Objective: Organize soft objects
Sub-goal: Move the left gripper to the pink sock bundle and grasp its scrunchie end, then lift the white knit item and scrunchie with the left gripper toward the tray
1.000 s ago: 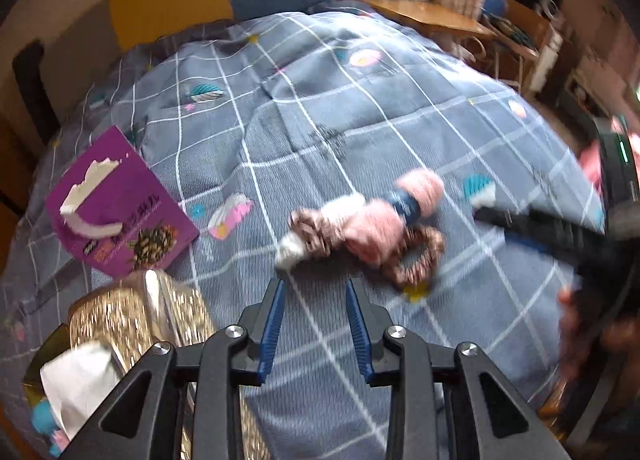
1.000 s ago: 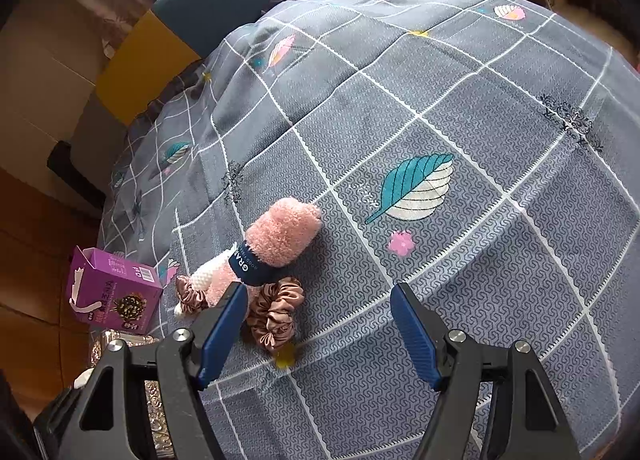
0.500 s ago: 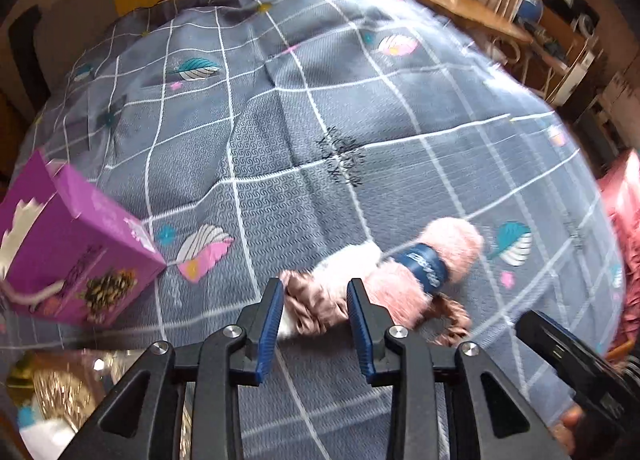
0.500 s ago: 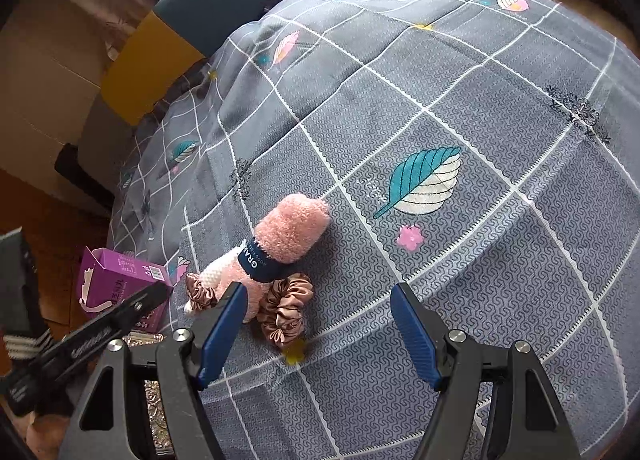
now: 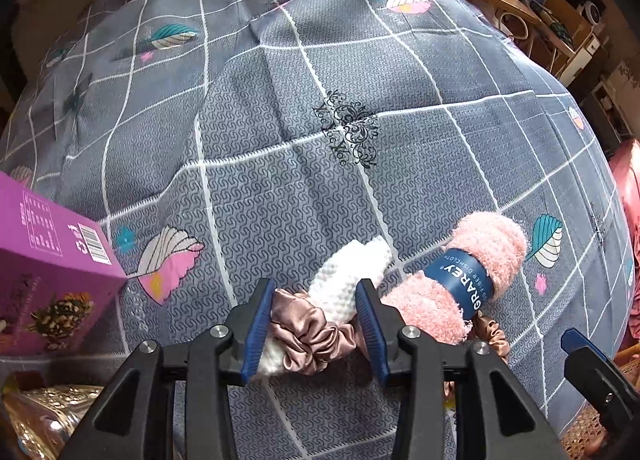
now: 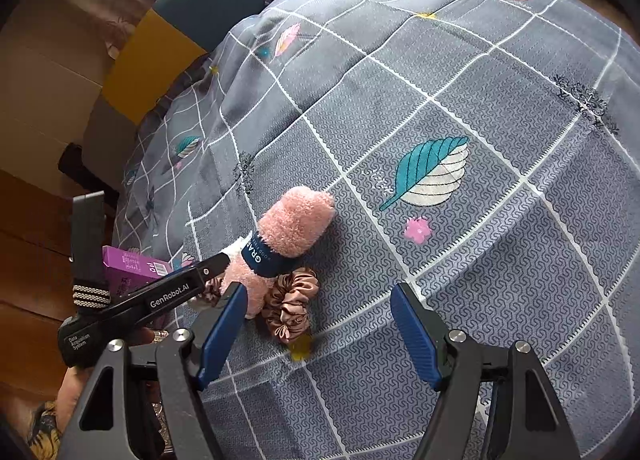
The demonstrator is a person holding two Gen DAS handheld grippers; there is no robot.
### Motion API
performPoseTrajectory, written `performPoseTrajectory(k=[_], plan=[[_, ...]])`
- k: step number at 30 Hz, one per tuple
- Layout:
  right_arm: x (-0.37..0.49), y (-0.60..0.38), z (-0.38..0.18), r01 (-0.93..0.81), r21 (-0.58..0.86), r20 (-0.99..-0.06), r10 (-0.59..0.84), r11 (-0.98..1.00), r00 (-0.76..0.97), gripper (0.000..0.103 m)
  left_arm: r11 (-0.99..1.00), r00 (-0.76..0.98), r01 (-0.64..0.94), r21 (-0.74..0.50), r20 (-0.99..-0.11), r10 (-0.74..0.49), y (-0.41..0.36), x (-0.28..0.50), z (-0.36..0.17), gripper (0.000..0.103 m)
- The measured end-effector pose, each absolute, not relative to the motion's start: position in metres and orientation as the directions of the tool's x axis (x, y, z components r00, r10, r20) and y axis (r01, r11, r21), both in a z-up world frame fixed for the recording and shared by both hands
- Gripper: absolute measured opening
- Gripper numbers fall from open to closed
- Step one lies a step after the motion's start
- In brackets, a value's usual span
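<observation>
My left gripper (image 5: 316,324) points steeply down over the grey checked bedspread printed with leaves (image 5: 280,180). Its jaws are opening, and between the blue pads sit a bronze satin scrunchie (image 5: 312,334) and the near end of a white knitted cloth roll (image 5: 348,280). The left pad touches the edge of the scrunchie; on the right I see a sliver of gap, so I read this as released rather than a grip, though the fisheye makes that edge hard to judge.

Touching the white roll on its right lies a fluffy pink microfibre cloth roll with a navy paper band (image 5: 460,284). A second bronze satin scrunchie (image 5: 490,334) peeks out from under its near end. All four soft things lie bunched together on the bedspread near its front edge.

From my right wrist view the right gripper (image 6: 316,328) hangs over the same cluster with its jaws wide and nothing between the pads; the second scrunchie lies just beyond its left finger. A purple cardboard box with a barcode (image 5: 52,272) stands at the left of the bedspread, near the cluster but apart from it. A shiny gold package (image 5: 44,416) sits below the box.
</observation>
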State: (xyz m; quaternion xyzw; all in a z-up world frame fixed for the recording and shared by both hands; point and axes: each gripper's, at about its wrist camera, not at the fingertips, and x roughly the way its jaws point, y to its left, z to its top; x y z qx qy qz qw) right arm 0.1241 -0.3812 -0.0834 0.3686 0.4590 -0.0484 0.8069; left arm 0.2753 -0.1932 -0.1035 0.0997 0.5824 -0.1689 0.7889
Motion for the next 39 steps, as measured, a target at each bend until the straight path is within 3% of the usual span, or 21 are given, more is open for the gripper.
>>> performPoseTrajectory(k=[3,11,16,26,32,39], plan=[[0.124,-0.382,-0.084,0.421,0.544,-0.780,0.253,0.725,0.572,0.075,0.915,0.250,0.401,-0.046,-0.955,-0.158,-0.197,0.269,-0.099,0.042],[0.127,-0.383,-0.086,0.437,0.541,-0.787,0.249,0.719,0.565,0.075,0.828,0.295,0.548,0.117,-0.953,-0.060,-0.217,0.251,-0.104,0.045],[0.128,-0.384,-0.086,0.441,0.540,-0.788,0.246,0.716,0.565,0.075,0.798,0.322,0.578,0.170,-0.946,-0.032,-0.213,0.244,-0.099,0.029],[0.132,-0.379,-0.087,0.416,0.517,-0.798,0.246,0.748,0.550,0.068,0.921,0.348,0.367,-0.133,-0.898,-0.269,-0.152,0.202,-0.051,0.028],[0.141,-0.356,-0.087,0.335,0.445,-0.827,0.237,0.831,0.510,0.060,0.903,0.356,0.414,-0.111,-0.894,-0.273,-0.147,0.144,-0.066,0.028],[0.158,-0.328,-0.098,0.269,0.304,-0.877,0.158,0.914,0.455,0.060,0.876,0.398,0.481,-0.041,-0.880,-0.260,-0.150,0.117,-0.104,0.030]])
